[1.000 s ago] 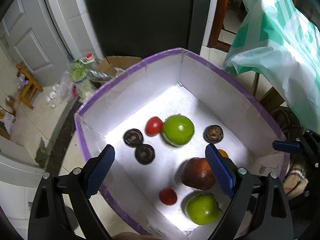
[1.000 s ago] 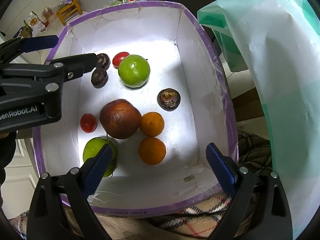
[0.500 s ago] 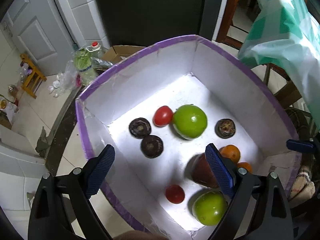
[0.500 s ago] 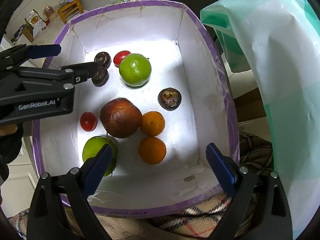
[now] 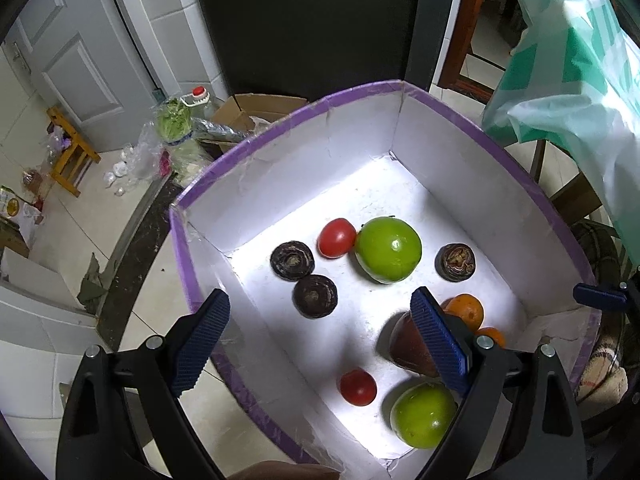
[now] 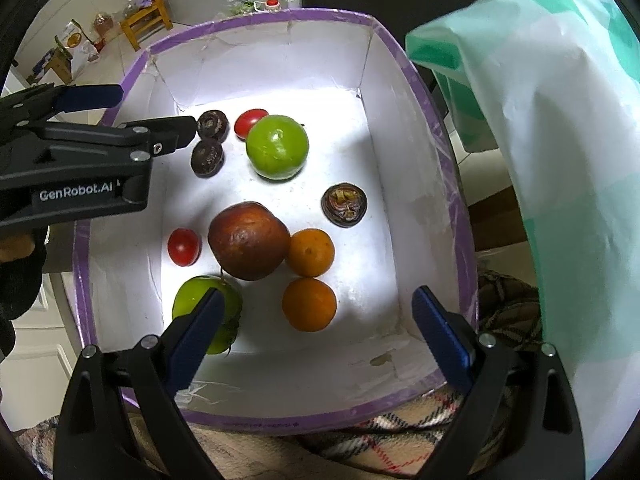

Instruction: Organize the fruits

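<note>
A white box with a purple rim (image 6: 280,16) holds the fruit: two green apples (image 6: 277,147) (image 6: 188,300), a large brown-red fruit (image 6: 248,240), two oranges (image 6: 311,252) (image 6: 309,304), two red tomatoes (image 6: 251,122) (image 6: 183,246) and three dark round fruits (image 6: 213,124) (image 6: 207,157) (image 6: 344,205). My right gripper (image 6: 318,334) hangs open over the near end of the box, with nothing between its fingers. My left gripper (image 5: 320,336) (image 6: 152,114) stands open above the box's left wall, near the two dark fruits (image 5: 292,260) (image 5: 315,296), touching nothing.
A green-and-white plastic bag (image 6: 540,160) hangs close along the box's right side. Plaid cloth (image 6: 400,432) lies under the box's near end. On the tiled floor beyond are a cardboard carton (image 5: 256,114), bottles and bags (image 5: 180,128) and a wooden stool (image 5: 68,156).
The left gripper has tilted and shifted slightly, so the box sits further right in its view. No fruit has moved. Both grippers stay open.
</note>
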The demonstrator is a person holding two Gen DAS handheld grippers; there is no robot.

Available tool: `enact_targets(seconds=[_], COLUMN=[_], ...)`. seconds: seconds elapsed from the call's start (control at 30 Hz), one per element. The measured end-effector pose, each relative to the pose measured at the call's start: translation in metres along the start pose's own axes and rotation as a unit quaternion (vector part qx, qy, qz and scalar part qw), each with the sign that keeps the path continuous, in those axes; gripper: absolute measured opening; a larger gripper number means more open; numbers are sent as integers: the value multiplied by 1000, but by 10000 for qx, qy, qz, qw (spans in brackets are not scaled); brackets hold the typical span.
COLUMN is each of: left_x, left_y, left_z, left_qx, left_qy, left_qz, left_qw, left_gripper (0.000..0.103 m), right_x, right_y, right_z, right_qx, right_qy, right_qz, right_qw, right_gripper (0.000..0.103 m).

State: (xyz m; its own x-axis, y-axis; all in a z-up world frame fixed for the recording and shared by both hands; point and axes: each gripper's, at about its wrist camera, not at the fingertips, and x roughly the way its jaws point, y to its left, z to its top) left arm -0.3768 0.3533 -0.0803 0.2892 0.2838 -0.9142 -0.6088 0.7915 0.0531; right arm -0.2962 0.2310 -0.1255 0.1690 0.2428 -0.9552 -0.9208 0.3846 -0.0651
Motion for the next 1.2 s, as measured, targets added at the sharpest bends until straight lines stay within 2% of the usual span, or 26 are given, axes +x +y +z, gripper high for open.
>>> enact_targets(seconds=[0.17,0.33,0.47,0.57,0.63,0.7,0.77,0.87,0.97,1.0,1.03,1.07,1.13,1.2], left_x=[-18,-44,-80,-109,-123,-136,-146,-150,-147,-145,-142,-136,-124,-115], left_y=[-4,-18,-48,-90,-125,-172,-226,-306,-381,-401,-418,-440,-473,-494], left_z=[5,15,38,56,67,78,85,89,86,86,85,83,80,79], left_qx=[65,235,487,770,1076,1467,1868,2408,2807,2894,2969,3038,3121,3292], left_qy=[-116,-404,-1005,-1419,-1624,-1761,-1845,-1953,-2010,-1970,-1918,-1858,-1777,-1672], left_qz=[101,190,185,-92,-274,-584,-952,-1324,-1591,-1712,-1833,-1937,-1921,-1929], left_qw=[9999,9987,9936,9868,9805,9716,9602,9415,9249,9210,9173,9142,9133,9091], left_gripper=[89,89,89,89,89,89,89,89,89,89,89,89,89,89], right_x=[-19,-58,-110,-158,-190,-210,-219,-220,-220,-219,-215,-211,-201,-195], right_y=[-1,-14,-45,-89,-131,-168,-204,-265,-308,-324,-337,-346,-368,-382], right_z=[-4,-7,-18,-43,-72,-103,-133,-187,-231,-249,-261,-270,-289,-300], right_qx=[-39,58,423,998,1592,2094,2572,3371,4121,4397,4567,4670,4936,5057], right_qy=[-242,-730,-1381,-1965,-2330,-2531,-2490,-2131,-2031,-1952,-1864,-1794,-1624,-1552], right_qz=[35,-42,-152,-400,-760,-1181,-1673,-2420,-2484,-2542,-2593,-2623,-2621,-2612], right_qw=[9997,9973,9894,9746,9563,9371,9186,8845,8527,8390,8303,8252,8132,8074], right_gripper=[95,95,95,95,101,102,102,102,102,102,102,102,102,102])
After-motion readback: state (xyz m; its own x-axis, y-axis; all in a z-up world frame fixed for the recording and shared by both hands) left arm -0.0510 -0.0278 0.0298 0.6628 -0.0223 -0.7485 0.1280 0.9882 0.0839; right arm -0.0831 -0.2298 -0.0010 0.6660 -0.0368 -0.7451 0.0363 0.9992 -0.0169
